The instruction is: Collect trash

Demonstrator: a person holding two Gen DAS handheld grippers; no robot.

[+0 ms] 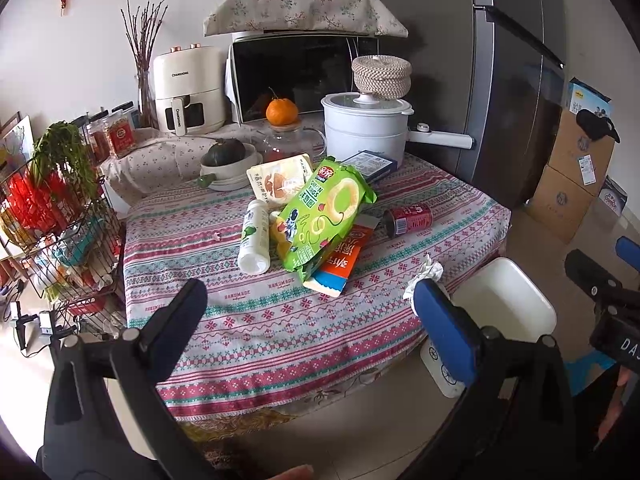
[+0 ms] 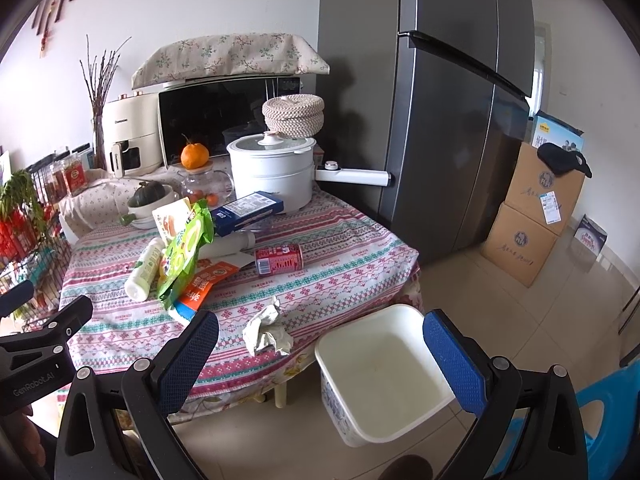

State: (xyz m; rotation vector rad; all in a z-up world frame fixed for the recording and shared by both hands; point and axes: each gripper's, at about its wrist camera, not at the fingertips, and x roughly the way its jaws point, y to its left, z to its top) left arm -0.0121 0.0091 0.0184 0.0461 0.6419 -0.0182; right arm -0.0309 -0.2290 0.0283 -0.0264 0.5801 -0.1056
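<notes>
Your right gripper (image 2: 320, 364) and left gripper (image 1: 308, 312) both gape empty; crumpled tissue (image 2: 266, 332) sits at the table's near edge beside the white bin (image 2: 384, 380), so it's probably the easiest first grab.

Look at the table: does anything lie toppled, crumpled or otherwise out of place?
Yes. A red can and a white bottle lie on their sides, a crumpled tissue sits near the table edge, and a green snack bag sprawls over an orange carton.
</notes>
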